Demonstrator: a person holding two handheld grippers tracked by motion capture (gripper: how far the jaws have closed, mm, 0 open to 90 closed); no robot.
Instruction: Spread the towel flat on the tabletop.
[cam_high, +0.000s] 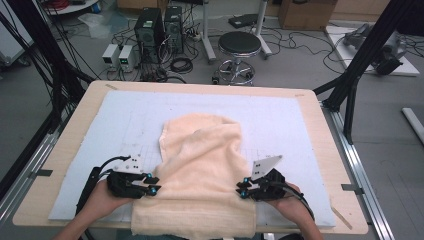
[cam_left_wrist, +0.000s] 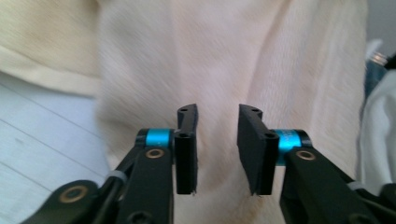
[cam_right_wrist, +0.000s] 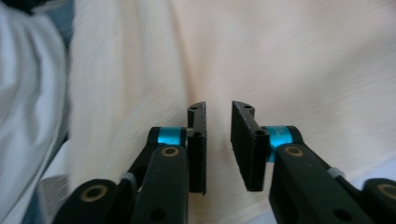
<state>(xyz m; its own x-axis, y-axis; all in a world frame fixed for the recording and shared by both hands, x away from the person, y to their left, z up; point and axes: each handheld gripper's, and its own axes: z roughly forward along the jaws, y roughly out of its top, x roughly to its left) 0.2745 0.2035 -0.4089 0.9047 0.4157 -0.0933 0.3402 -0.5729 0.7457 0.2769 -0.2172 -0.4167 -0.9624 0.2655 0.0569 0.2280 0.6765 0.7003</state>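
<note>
We're holding both tongs at the cream towel (cam_high: 200, 170) on the desk (cam_high: 320, 150): left tongs (cam_high: 154, 183) at its left edge, right tongs (cam_high: 242, 188) at its right (both spread, nothing pinched, cloth beyond).

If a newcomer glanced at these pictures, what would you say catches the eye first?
The big cream towel stands out at once, lying rumpled down the middle of the pale blue mat and hanging over the table's near edge. Next come the two black claws flanking it: the left claw at its left edge and the right claw at its right edge, each with jaws parted and nothing between them.
</note>
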